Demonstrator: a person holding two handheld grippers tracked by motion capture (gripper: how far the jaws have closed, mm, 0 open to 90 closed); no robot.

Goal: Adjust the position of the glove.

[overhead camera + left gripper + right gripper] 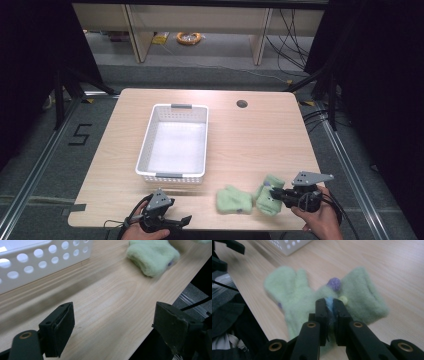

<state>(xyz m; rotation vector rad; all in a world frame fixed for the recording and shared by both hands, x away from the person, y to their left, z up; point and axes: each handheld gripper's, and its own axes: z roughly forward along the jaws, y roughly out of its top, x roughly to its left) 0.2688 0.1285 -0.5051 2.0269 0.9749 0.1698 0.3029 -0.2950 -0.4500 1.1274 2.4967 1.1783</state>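
Mittens, both pale green, are lying near the table's (250,135) front edge: the right hand-held gripper (330,305) is clenching one mitten (269,192) (pom-pom side up), the other mitten (233,200) is waiting, and the left hand-held gripper (112,322) is hanging released. Nothing is sitting in the white basket (145,150) yet.

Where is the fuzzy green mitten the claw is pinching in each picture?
High view: the pinched mitten lies near the table's front edge, right of centre, in the right claw.
Left gripper view: I cannot tell whether the mitten at the top is this one.
Right gripper view: the mitten is in the middle, between the shut jaws.
Shared landmark: the white basket.
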